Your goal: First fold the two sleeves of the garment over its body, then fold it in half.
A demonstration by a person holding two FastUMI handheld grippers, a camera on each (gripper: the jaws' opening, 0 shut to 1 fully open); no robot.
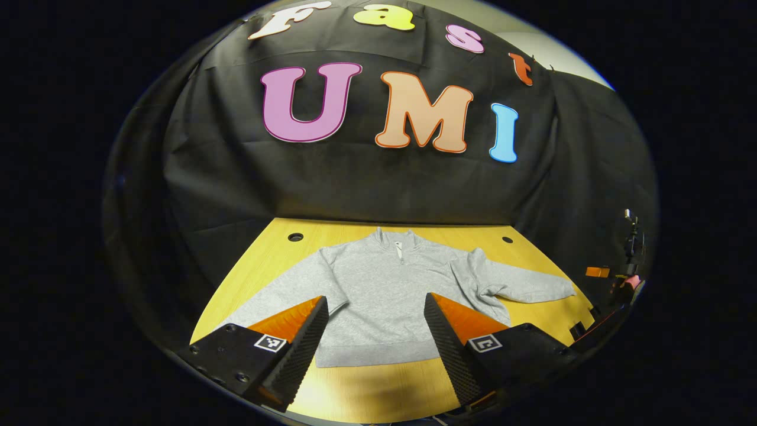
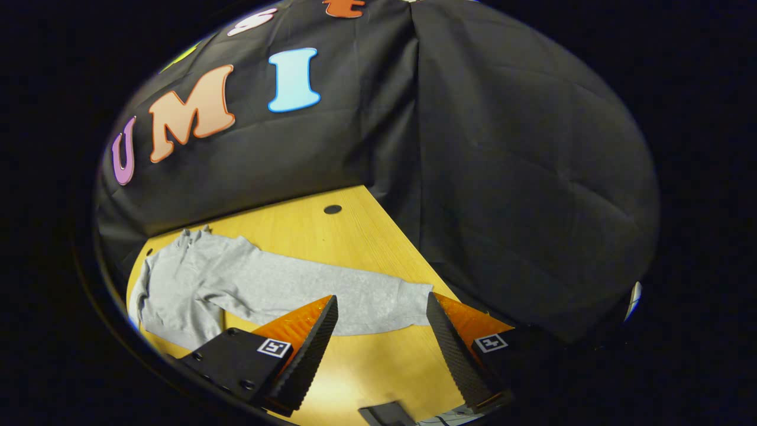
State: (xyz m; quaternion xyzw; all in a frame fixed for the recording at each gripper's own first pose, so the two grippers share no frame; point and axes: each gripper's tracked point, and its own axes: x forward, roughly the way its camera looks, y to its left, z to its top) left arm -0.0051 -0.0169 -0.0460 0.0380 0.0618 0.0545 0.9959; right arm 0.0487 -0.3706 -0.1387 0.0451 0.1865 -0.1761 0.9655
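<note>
While the grey sweatshirt [image 1: 378, 296] lies flat and face up on the wooden table [image 1: 266, 260], collar toward the booth's back wall and both sleeves stretched out to the sides, neither fold has been made yet. In the left gripper view the left gripper [image 1: 375, 331] hangs above the hem with its jaws spread wide and nothing between them, looking squarely down the body, probably so the whole garment can be taken in before a sleeve is chosen. In the right gripper view the right gripper [image 2: 381, 340] is likewise spread and empty, lined up near the cuff end of the right sleeve [image 2: 331, 293], which runs across the table toward it. That placement suggests this sleeve is the first to be pinched and carried over the body.
</note>
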